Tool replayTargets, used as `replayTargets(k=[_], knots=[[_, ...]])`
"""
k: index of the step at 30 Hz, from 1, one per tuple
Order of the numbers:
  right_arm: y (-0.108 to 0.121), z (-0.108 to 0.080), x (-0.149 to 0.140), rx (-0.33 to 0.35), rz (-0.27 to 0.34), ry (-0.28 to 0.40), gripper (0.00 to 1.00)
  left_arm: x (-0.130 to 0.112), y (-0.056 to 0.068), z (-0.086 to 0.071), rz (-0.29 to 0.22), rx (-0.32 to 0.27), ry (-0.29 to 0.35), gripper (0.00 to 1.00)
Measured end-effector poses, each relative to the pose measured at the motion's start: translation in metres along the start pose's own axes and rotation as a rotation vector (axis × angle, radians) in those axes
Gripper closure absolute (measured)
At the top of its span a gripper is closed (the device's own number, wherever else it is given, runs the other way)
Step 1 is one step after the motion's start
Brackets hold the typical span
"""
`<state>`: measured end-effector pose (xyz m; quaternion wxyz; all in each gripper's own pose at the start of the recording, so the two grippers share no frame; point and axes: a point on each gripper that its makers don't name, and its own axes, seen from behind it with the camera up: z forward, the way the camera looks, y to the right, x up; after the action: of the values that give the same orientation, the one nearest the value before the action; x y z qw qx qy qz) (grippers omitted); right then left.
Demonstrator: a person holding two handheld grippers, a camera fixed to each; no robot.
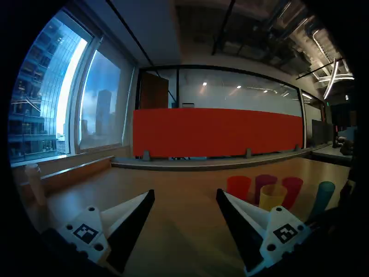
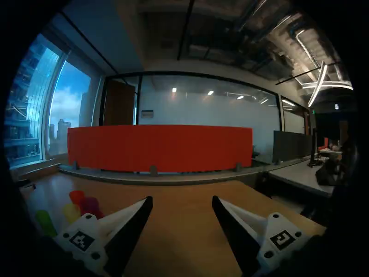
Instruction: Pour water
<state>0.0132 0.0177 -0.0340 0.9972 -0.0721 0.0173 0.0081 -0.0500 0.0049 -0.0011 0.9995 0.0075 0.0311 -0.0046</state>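
Coloured plastic cups stand in a cluster on the wooden table [image 1: 184, 221]: a red cup [image 1: 238, 187], a magenta cup [image 1: 266, 183], a yellow cup [image 1: 272, 197], another red cup [image 1: 292, 191] and a tall teal cup [image 1: 323, 197]. They sit just beyond the right finger of my left gripper [image 1: 185, 203], which is open and holds nothing. In the right gripper view the same cluster appears at the lower left: an orange-red cup [image 2: 76, 197], a magenta cup [image 2: 91, 204], a yellow cup [image 2: 71, 212] and a green cup [image 2: 44, 220]. My right gripper [image 2: 182, 210] is open and empty.
A red divider panel [image 1: 217, 131] runs along the table's far edge. A slim bottle-like object [image 1: 35, 183] stands at the left near the window ledge. A grey desk [image 2: 300, 175] with dark items lies to the right of the table.
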Motion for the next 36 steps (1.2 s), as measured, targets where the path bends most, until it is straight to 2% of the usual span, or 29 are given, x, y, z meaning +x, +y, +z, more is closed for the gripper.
replayTargets(k=[6, 20, 26, 36], knots=[[0.000, -0.002, 0.002, 0.005, -0.003, 0.005, 0.01, -0.001, 0.001, 0.000, 0.002, -0.001, -0.002, 0.00], [-0.004, -0.003, 0.022, 0.044, -0.026, 0.063, 0.01, 0.000, 0.000, 0.000, 0.002, 0.000, -0.002, 0.01], [-0.010, -0.002, 0.019, 0.066, -0.040, 0.069, 0.01, -0.001, 0.000, 0.000, 0.002, 0.000, -0.003, 0.00], [-0.021, 0.007, 0.005, 0.095, 0.012, 0.084, 0.01, -0.001, 0.000, 0.000, 0.002, 0.000, -0.003, 0.00]])
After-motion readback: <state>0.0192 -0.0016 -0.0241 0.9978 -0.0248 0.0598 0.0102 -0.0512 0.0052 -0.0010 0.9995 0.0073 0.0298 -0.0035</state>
